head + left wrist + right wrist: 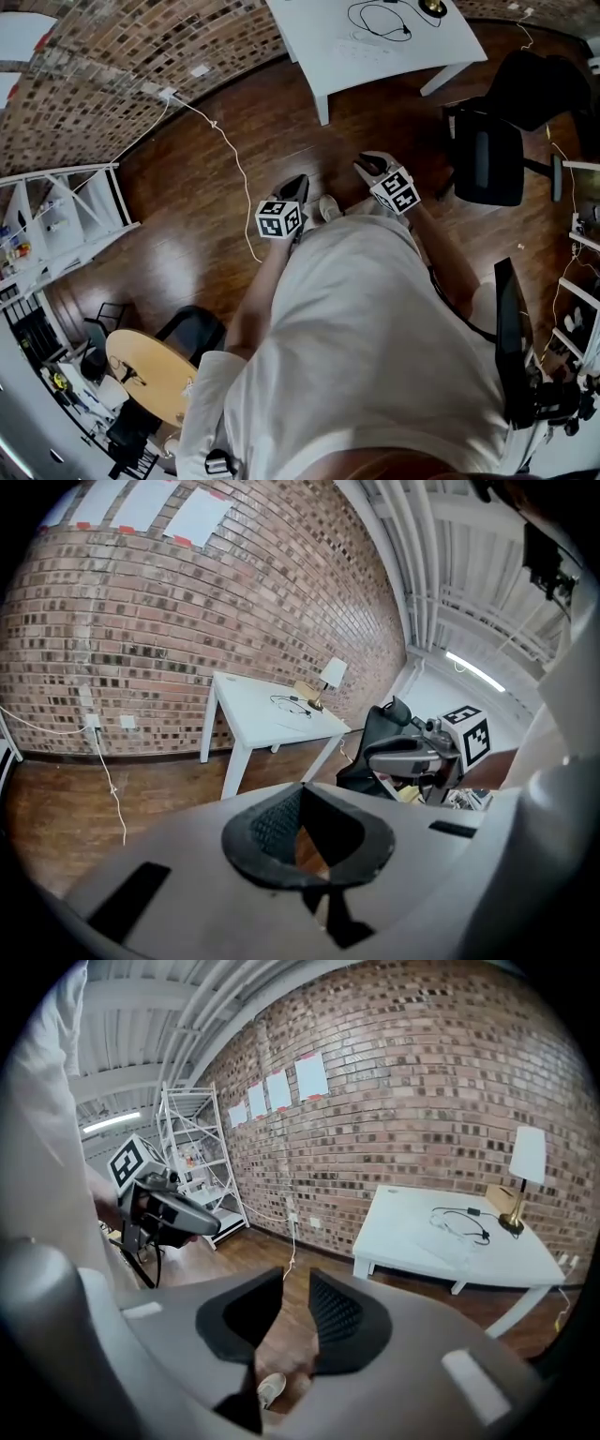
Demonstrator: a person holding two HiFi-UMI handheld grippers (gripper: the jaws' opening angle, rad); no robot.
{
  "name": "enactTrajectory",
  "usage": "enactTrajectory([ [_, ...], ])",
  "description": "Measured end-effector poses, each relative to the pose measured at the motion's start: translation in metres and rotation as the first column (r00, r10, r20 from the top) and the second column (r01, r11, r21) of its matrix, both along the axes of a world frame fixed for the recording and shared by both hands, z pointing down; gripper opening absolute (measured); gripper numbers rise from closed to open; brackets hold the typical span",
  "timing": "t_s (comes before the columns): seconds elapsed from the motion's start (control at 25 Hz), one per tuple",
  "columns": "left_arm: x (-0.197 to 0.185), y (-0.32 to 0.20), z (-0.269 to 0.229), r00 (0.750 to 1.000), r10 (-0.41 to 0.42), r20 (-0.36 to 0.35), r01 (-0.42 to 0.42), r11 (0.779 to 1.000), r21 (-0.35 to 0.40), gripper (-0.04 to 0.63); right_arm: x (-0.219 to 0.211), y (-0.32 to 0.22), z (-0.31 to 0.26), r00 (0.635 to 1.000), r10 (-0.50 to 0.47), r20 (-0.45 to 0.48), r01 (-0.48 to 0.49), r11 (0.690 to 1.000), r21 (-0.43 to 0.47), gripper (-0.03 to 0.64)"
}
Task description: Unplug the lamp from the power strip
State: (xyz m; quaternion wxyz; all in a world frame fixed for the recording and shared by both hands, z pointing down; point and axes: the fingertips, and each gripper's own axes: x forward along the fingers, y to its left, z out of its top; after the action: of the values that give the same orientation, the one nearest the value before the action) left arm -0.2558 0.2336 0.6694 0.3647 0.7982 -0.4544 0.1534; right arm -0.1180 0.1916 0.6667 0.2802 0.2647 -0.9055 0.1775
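Station status: I am standing on the wooden floor (211, 239) and holding both tools out in front of my body, both of them pointing downward.

Left gripper (300, 791): its jaws are meeting at the tips; only a thin wedge of floor is showing between the pads nearer the base; nothing is being held.

Right gripper (294, 1284): its jaws are standing apart with a clear gap; only floor and my shoe (272, 1388) are showing through that gap; the pads are pressing on nothing.

Relative position: the two grippers are sitting side by side in the head view, near each other but not touching.

Task item: the lamp (526, 1162) is standing upright at the far end of the white table (412, 1241), next to the brick wall (422, 1082); it is well apart from both grippers; a black cable (459, 1221) is lying looped on the tabletop just beside the lamp base; the cable's end fitting is too small to identify, so I cannot tell where the power strip is.

Surroundings: a white cord (234, 159) is trailing from a wall outlet (169, 92) across the floor; a black office chair (487, 159) is standing just beside the table.
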Motion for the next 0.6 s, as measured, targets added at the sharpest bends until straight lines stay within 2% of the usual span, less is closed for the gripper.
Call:
enactTrajectory([
  [0.16, 0.029, -0.013, -0.01, 1.0, 0.012, -0.01, -0.012, 1.0, 0.023, 0.003, 0.022, -0.012, -0.018, 0.999, 0.019, 0.026, -0.02, 1.0, 0.019, 0.086],
  [0.36, 0.079, -0.017, -0.014, 0.999, 0.045, -0.006, -0.045, 0.998, 0.031, 0.003, 0.071, -0.021, -0.028, 0.998, 0.061, 0.033, -0.062, 0.997, 0.035, 0.086],
  [0.52, 0.129, -0.006, -0.02, 0.999, 0.054, -0.009, -0.054, 0.998, 0.029, 0.003, 0.124, 0.002, -0.026, 0.999, 0.039, 0.025, -0.039, 0.999, 0.012, 0.083],
  [0.6, 0.154, -0.009, -0.026, 0.998, 0.06, -0.003, -0.059, 0.997, 0.042, 0.003, 0.159, 0.001, -0.028, 0.998, 0.061, 0.023, -0.061, 0.998, 0.002, 0.081],
])
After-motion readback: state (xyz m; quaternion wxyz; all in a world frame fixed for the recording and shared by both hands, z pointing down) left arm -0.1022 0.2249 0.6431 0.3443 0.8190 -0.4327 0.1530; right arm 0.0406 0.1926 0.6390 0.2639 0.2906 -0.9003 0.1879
